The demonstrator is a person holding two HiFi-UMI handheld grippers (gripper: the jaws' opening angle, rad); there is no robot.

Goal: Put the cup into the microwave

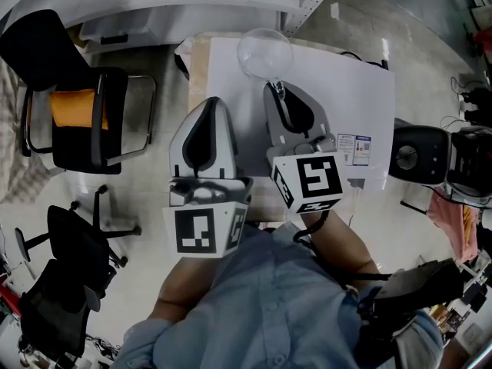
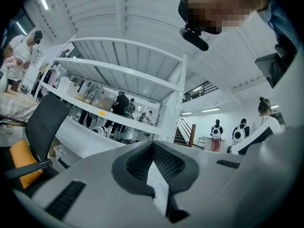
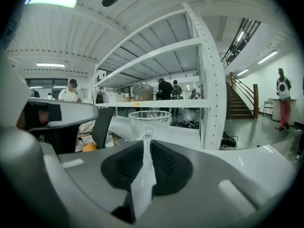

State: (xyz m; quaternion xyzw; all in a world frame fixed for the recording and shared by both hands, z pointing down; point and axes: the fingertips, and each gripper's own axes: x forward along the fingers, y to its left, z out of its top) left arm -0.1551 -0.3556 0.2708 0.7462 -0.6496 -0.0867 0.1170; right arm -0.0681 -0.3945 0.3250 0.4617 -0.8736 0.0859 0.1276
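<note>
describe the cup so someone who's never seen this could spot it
Look at the white surface in front of the person. At its far edge stands the cup, its handle pinched by the right gripper. It is the only clear glass thing there, round and see-through.

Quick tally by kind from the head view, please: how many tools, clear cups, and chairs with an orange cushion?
Tools: 2 (left tool, right tool)
Clear cups: 1 (clear cup, handle between the right tool's jaws)
Chairs with an orange cushion: 1 (black chair)
Total: 4
</note>
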